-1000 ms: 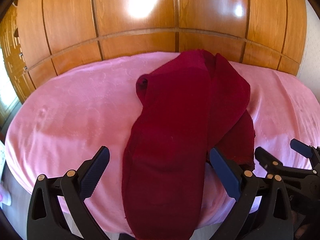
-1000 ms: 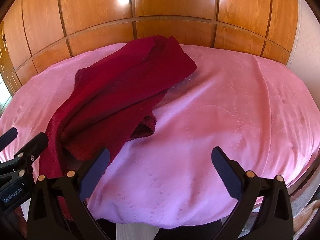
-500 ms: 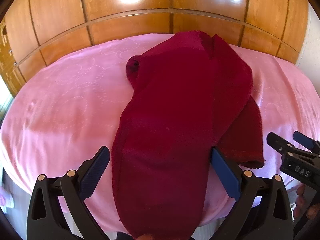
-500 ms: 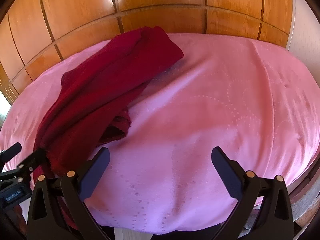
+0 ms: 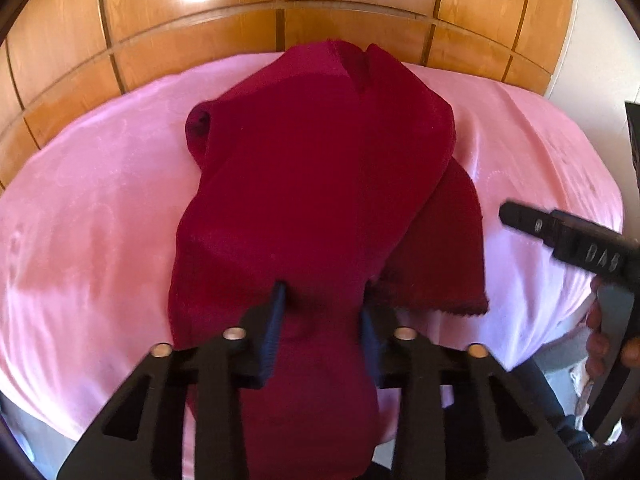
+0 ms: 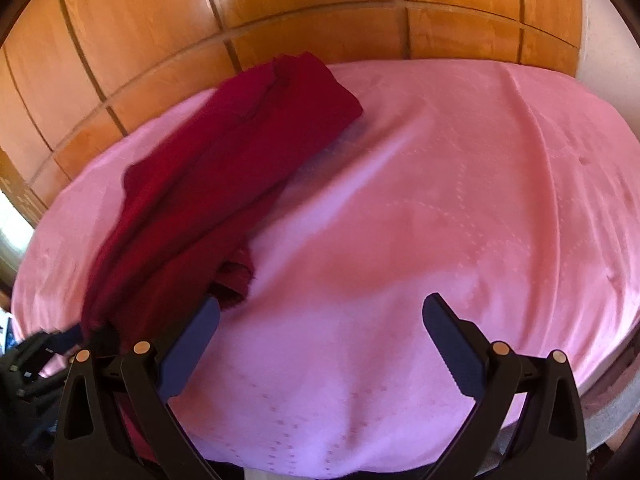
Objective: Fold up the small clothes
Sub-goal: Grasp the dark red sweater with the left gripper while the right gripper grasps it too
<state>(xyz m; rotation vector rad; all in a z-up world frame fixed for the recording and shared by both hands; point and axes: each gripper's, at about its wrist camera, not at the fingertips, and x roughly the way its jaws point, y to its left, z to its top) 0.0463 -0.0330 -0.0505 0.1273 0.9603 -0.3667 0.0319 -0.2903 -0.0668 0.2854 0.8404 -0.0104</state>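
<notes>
Behind everything you have the wooden panelling (image 5: pixel 200 20), glossy orange-brown with dark grooves and bright glare spots near the top. In front of it your work surface is the pink sheet (image 6: pixel 440 200), which carries a faint dotted circle pattern and fills most of both views. On its left part lies the dark red garment (image 5: pixel 320 180), a long bunched piece running from the far edge near the panelling toward you, with a rolled opening on its left and a lower layer with a frayed edge showing at the right. Your left gripper (image 5: pixel 320 320) has its fingers drawn close together on the near end of that garment, pinching a thick fold of the red cloth between the blue pads (image 5: pixel 274 336); the cloth bulges below the pinch. Your right gripper (image 6: pixel 320 340) hangs over bare pink sheet just right of the garment, fingers spread wide and holding nothing, though its left finger sits against the garment's near edge in the picture. From the left wrist view the side of the right gripper shows white letters that read roughly "DAS", blurred.
</notes>
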